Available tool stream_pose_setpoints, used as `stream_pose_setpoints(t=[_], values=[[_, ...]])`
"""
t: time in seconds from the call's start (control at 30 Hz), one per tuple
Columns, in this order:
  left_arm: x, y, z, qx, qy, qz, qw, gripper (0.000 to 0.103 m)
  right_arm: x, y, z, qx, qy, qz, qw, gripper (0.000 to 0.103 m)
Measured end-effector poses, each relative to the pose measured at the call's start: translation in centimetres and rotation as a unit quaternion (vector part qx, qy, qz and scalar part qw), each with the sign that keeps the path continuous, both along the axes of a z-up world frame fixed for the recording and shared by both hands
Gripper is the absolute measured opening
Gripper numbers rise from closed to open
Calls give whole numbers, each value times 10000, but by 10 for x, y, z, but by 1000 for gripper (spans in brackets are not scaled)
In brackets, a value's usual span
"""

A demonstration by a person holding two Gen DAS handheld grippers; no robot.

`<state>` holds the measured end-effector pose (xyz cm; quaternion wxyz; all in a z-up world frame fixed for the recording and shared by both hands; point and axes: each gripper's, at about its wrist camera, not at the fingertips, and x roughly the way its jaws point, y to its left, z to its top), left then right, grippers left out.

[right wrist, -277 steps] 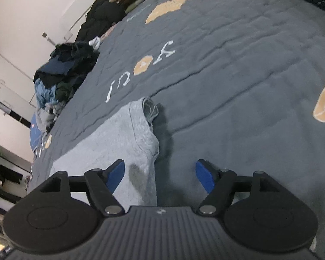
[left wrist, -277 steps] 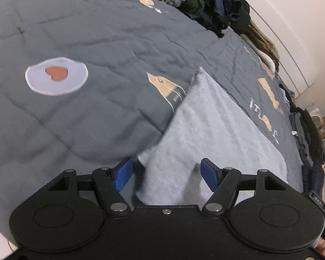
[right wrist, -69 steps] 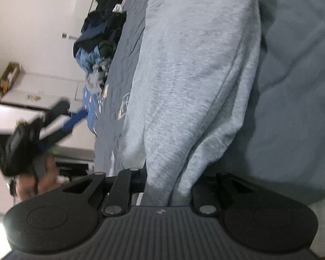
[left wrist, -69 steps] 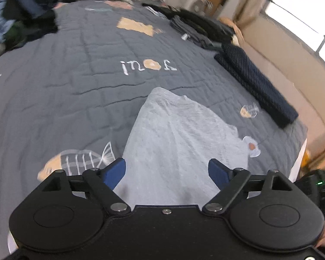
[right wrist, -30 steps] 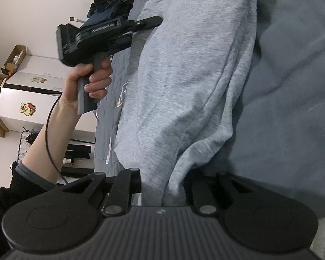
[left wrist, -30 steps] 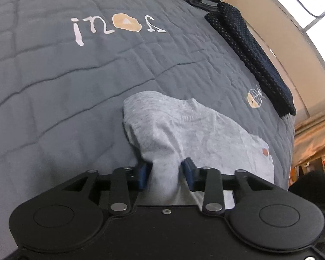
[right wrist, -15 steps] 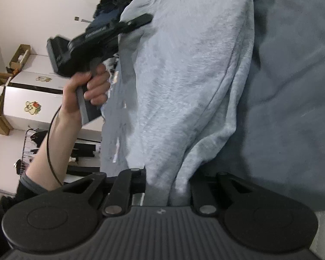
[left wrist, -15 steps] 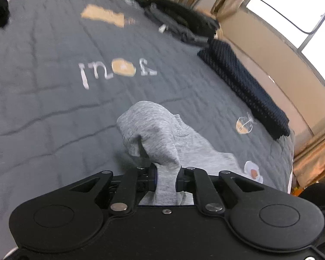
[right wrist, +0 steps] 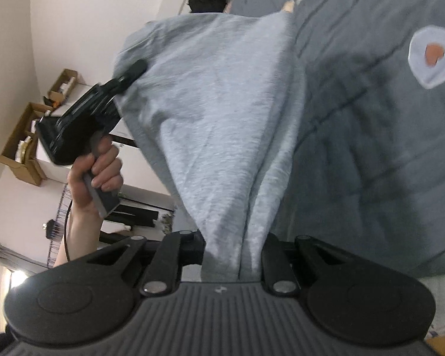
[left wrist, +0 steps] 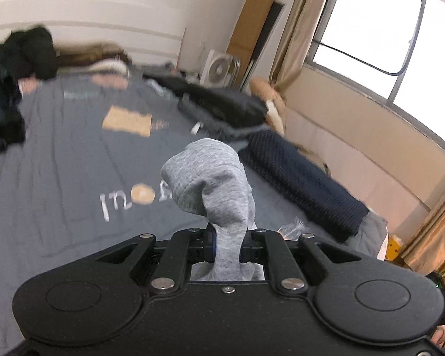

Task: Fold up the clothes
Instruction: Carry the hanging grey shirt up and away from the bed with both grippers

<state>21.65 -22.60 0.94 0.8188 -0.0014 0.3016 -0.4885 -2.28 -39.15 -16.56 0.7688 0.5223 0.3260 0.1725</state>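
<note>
Grey bedspread [left wrist: 59, 178], one garment [right wrist: 216, 112], two tongs [left wrist: 227, 247]

Matte black left claw [left wrist: 227, 244], silver pivot screws (right claw [right wrist: 233, 250] ribbed grey).

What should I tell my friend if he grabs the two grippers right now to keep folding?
Left gripper: shut on a bunched corner of the grey sweatshirt.
Right gripper: shut on another edge of it.
The sweatshirt hangs spread between both grippers, above the dark grey quilt; whether any part touches the quilt can't be told.
Done: both grips taken.
Left: lay it flat, fold it, probably place it by the folded navy garment.
</note>
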Motion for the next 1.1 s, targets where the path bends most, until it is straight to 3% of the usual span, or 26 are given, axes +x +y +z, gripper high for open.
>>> stream_pose_setpoints(t=[0.27,0.47,0.7,1.1], values=[[-75,-37,67,-43,-650,1,9979,11,-2,-6,28,-24,-327,24,9995,14],[-125,-72,95,16,-965,-100,9953,11,-29,-23,42,-50,-431,-91,9990,14],[-158,-126,105,-125,-1093,-243,9936,9,-55,-59,58,-287,-426,-304,9982,14],[-191,-244,80,-401,-819,-319,9953,8,-139,-196,43,-431,-371,-610,9965,14]])
